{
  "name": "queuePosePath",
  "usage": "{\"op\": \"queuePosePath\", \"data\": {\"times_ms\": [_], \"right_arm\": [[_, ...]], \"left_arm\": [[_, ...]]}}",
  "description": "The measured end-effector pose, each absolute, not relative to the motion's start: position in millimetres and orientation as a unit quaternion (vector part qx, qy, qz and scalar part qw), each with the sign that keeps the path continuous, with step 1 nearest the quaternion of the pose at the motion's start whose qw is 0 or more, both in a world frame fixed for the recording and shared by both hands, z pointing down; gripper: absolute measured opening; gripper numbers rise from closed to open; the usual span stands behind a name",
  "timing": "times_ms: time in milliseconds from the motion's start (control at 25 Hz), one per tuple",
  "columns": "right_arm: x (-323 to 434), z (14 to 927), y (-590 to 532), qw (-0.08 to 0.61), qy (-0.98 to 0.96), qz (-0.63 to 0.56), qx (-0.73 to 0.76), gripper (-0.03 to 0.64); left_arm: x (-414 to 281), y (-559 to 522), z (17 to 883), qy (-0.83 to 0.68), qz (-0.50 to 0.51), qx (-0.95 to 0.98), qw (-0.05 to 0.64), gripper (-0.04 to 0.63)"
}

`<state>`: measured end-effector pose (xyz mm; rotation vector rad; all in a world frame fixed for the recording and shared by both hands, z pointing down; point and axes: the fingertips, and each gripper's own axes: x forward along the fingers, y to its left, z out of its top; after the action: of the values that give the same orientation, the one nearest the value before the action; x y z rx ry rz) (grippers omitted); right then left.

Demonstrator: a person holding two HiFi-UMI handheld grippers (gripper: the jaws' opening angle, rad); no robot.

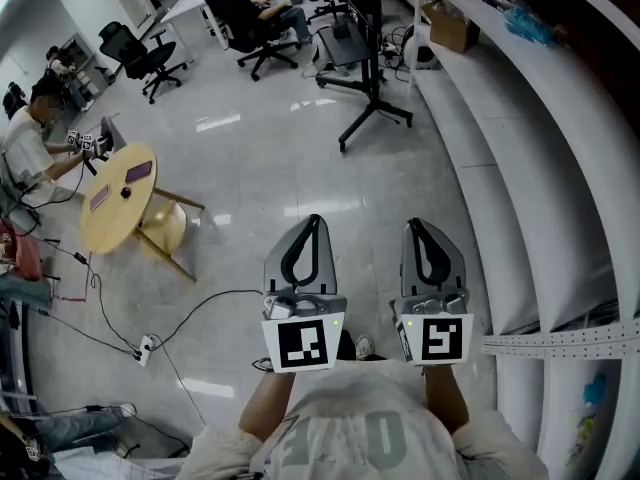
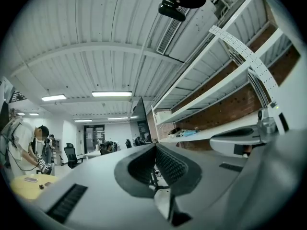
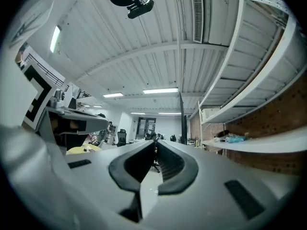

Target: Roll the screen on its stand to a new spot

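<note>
Screen [image 2: 141, 119] beside shelving [image 1: 480, 168], chair [image 1: 262, 33] near; left gripper [image 1: 316, 219], right gripper [image 1: 414, 224] jaws together.

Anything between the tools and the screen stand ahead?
Nothing visible: bare floor runs from the left tool and right tool to the screen stand. The round table and cable lie off left, the shelves right.

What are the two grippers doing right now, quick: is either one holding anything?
Left gripper: jaws closed, holding nothing.
Right gripper: jaws closed, holding nothing.
</note>
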<state>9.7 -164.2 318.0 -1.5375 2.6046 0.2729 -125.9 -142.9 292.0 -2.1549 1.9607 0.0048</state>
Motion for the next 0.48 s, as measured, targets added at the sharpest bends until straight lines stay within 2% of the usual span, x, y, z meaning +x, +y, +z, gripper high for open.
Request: {"op": "queuePosePath", "data": {"times_ms": [480], "right_arm": [[-9,343,-209,0.049,0.872,0.083,-0.48,0.029]], "left_arm": [[-159,-180,317,0.691,0.004,-0.717,0.088,0.014]]}}
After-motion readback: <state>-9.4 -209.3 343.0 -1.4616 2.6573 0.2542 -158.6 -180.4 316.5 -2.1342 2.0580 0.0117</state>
